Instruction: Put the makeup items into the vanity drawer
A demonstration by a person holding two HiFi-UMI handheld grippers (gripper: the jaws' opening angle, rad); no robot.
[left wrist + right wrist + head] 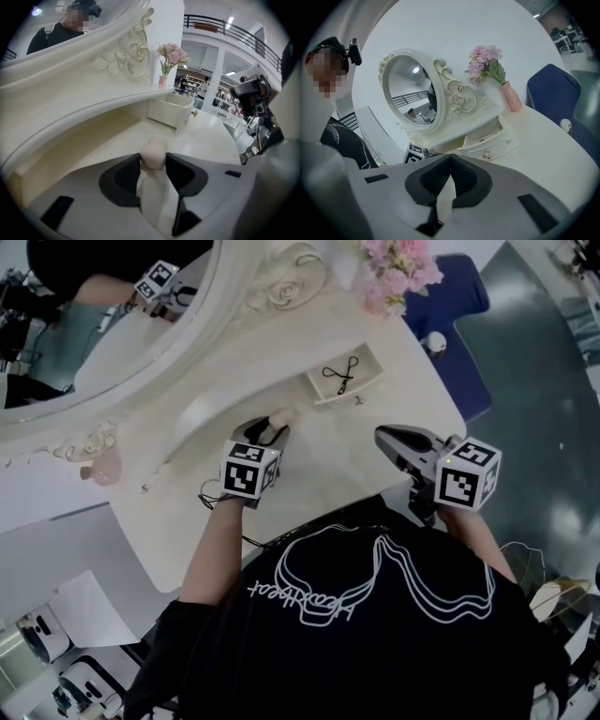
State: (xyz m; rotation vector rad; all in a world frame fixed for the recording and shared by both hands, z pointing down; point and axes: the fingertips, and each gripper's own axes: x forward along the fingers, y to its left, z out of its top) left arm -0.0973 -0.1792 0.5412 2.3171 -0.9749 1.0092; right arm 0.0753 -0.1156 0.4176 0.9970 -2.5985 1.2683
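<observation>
Left gripper [273, 428] is held over the white vanity top [319, 474], in front of the oval mirror [112, 324]. Clamped between its pads is a pale pink makeup sponge [153, 153] – the rounded end is pressed on both sides and sticks out just past the jaw tips. In the head view the sponge [282, 416] is seen at the tip of that gripper, short of the drawer [366, 381] and apart from it. Whether the sponge touches the tabletop cannot be told.

The drawer is pulled open under the mirror's base; a black looped tool [340, 374], like an eyelash curler, is seen lying in it. From the left gripper [153, 164] the drawer [169, 111] is seen ahead and a little to the right.

Right gripper [381, 436] is held to the right of the left one, near the table's front edge. In its own view the right gripper [450, 159] has its jaws together – pads meet at the tips, nothing held. Beyond them the drawer front [494, 146] is seen open.

Also noted: pink flowers [398, 268] in a pink vase [512, 98] at the back of the table, a small pink bottle [103, 466] by the mirror frame, a blue chair [459, 301] beyond the table.
</observation>
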